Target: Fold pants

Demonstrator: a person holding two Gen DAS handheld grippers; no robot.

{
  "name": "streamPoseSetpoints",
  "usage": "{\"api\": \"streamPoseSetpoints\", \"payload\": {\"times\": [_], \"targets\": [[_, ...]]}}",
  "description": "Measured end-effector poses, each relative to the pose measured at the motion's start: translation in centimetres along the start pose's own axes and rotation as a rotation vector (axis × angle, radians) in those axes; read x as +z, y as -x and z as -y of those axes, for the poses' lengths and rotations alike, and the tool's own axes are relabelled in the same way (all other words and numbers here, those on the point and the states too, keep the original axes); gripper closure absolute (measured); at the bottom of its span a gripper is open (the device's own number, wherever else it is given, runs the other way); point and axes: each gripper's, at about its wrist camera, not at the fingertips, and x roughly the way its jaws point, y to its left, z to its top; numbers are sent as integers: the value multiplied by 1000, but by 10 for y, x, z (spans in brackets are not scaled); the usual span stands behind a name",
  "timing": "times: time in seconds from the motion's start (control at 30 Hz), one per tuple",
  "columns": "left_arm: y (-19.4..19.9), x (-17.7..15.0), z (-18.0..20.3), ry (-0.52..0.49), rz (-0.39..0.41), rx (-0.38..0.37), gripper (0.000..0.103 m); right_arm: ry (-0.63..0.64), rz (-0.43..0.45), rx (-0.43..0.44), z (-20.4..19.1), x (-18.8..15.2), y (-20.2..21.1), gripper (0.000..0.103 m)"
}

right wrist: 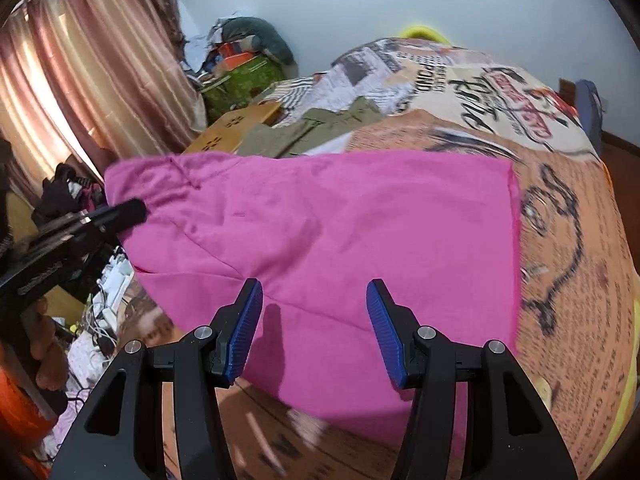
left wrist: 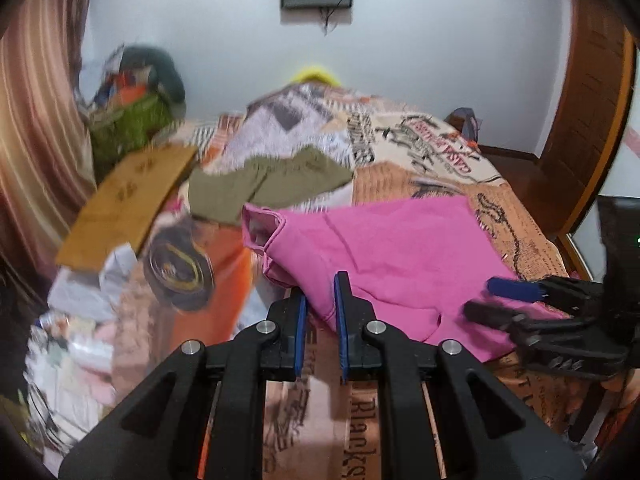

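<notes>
Pink pants were laid flat on the printed bedspread. Left gripper was narrowly parted at the pants' edge; a grip couldn't be confirmed. Right gripper was held wide open, empty, above them. Fabric judged soft, light, floppy; best pinched at hem or waistband.

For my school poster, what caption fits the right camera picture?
Open right gripper hovers over pink pants spread on the printed bedspread.
</notes>
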Motion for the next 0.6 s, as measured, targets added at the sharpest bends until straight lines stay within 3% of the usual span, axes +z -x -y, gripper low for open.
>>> {"api": "streamPoseSetpoints", "payload": {"times": [0.2, 0.33, 0.43, 0.6], "targets": [[17, 22, 21, -81, 79, -68, 91, 33, -60, 51, -13, -10, -16, 53], [16, 33, 43, -117, 71, -157, 92, 54, -63, 59, -16, -12, -14, 53], [15, 38, 59, -148, 56, -214, 92, 44, -50, 65, -12, -14, -7, 53], [15, 40, 76, -211, 51, -217, 92, -18, 27, 17, 9, -24, 26, 53]]}}
